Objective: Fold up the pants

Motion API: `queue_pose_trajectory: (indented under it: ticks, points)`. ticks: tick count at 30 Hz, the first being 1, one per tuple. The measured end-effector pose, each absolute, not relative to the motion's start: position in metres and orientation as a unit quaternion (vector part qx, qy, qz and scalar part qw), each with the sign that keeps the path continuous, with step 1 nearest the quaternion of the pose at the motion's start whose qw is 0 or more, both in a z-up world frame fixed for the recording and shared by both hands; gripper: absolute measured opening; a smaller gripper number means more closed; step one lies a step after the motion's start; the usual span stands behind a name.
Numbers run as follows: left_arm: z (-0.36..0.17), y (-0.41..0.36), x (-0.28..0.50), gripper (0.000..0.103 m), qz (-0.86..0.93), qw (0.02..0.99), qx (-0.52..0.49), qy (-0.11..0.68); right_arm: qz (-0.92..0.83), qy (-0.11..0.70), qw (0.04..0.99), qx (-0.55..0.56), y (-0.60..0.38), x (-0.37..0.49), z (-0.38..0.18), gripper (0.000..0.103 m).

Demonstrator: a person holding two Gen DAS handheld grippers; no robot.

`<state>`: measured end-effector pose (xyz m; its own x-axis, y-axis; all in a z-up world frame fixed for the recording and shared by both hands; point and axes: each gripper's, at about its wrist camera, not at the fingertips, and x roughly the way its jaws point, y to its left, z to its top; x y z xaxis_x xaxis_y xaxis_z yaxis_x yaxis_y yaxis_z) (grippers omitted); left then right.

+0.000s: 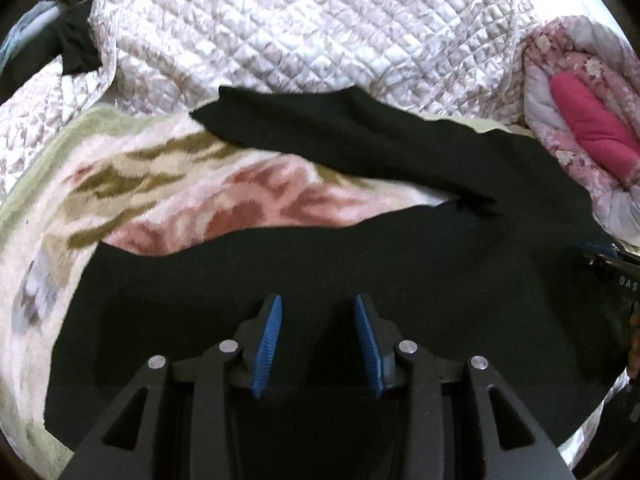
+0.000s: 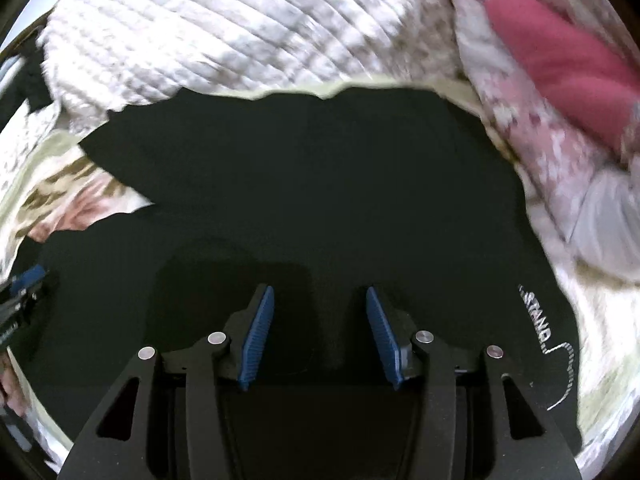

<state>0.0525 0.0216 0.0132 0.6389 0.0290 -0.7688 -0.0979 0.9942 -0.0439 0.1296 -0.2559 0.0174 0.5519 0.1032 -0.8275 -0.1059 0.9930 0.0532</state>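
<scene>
The scene is a bed covered in layers of bedding, with a fuzzy blanket [image 1: 168, 184] patterned in pink, olive and cream spread across the near part. On that blanket lie the black pants [image 1: 360, 264], which fill the lower middle of both views. In the left wrist view one leg [image 1: 340, 140] runs slantwise toward the far left, its end resting against a white quilt [image 1: 304, 28], while the other leg spreads broad and flat right below the camera; a strip of blanket shows between the two. In the right wrist view the pants' far edge is wavy, and white lettering [image 2: 538, 322] with a curved stitched line sits on the cloth at the lower right.

The left gripper [image 1: 319, 304] hangs just over the near leg, its blue pads [image 1: 269, 344] moderately apart with only flat cloth below them and nothing pinched. The right gripper [image 2: 320, 294] hovers over the pants as well, its pads a little wider, also holding nothing.

Behind the pants the white quilt is heaped up. To the right lies a bunched pink flowered comforter [image 1: 560, 168] wrapped around a plain deep-pink piece [image 1: 592, 128]. At the far left, dark cloth [image 1: 76, 44] lies by the quilt.
</scene>
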Motion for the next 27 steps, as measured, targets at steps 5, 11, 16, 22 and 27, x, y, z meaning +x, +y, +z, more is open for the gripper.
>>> queue_pose_trajectory:
  ticks: [5,11,16,22,27]
  points:
    - [0.016,0.021,0.051,0.042,0.036,0.905,-0.038,0.423,0.068,0.453,0.889,-0.004,-0.252,0.125,0.025,0.049]
    - [0.022,0.020,0.046,0.042,0.033,0.906,-0.037,0.419,0.091,0.450,0.888,-0.008,-0.247,0.117,0.027,0.049]
    - [0.026,0.015,0.042,0.042,0.019,0.906,-0.033,0.422,0.119,0.451,0.884,-0.009,-0.241,0.110,0.031,0.049]
    - [0.039,0.013,0.053,0.042,0.002,0.907,-0.020,0.422,0.151,0.459,0.875,-0.016,-0.239,0.118,0.039,0.054]
    - [0.057,0.014,0.086,0.049,-0.016,0.911,-0.010,0.412,0.171,0.455,0.874,-0.009,-0.250,0.147,0.052,0.058]
